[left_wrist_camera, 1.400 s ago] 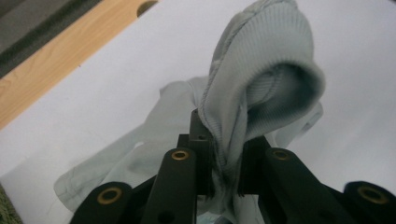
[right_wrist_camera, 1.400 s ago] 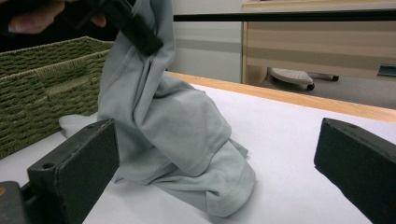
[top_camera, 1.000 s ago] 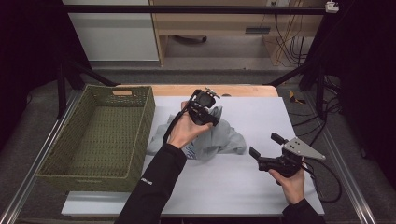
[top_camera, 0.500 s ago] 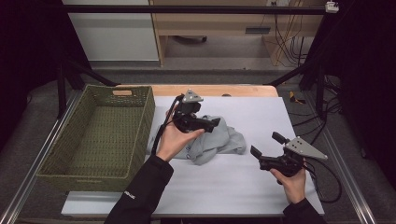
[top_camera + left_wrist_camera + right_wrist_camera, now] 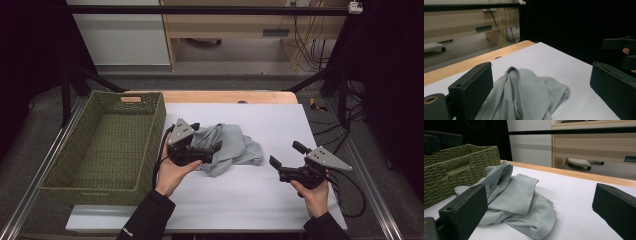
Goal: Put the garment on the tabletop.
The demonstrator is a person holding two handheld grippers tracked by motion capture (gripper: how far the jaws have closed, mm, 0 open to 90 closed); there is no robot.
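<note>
A crumpled grey-green cloth [image 5: 235,145] lies on the white table [image 5: 260,195] near its middle. My left gripper [image 5: 209,142] sits at the cloth's left edge and points right along the table. In the left gripper view the left gripper [image 5: 541,71] is open, and the cloth [image 5: 524,97] bunches up in the gap between its jaws. My right gripper [image 5: 285,154] is held low to the right of the cloth, apart from it. It points left, and in its own view the right gripper [image 5: 540,193] stands open with the cloth [image 5: 516,195] lying ahead.
A green woven basket [image 5: 150,125] stands empty on the table's left side, close to the left hand; the basket [image 5: 449,170] also rises behind the cloth in the right gripper view. A wooden strip [image 5: 225,96] runs along the table's far edge. Cables trail from the right gripper [image 5: 350,200].
My left gripper has come down from above the cloth toward the near left and turned to point right at it. The cloth has settled a little. The right gripper has barely moved.
</note>
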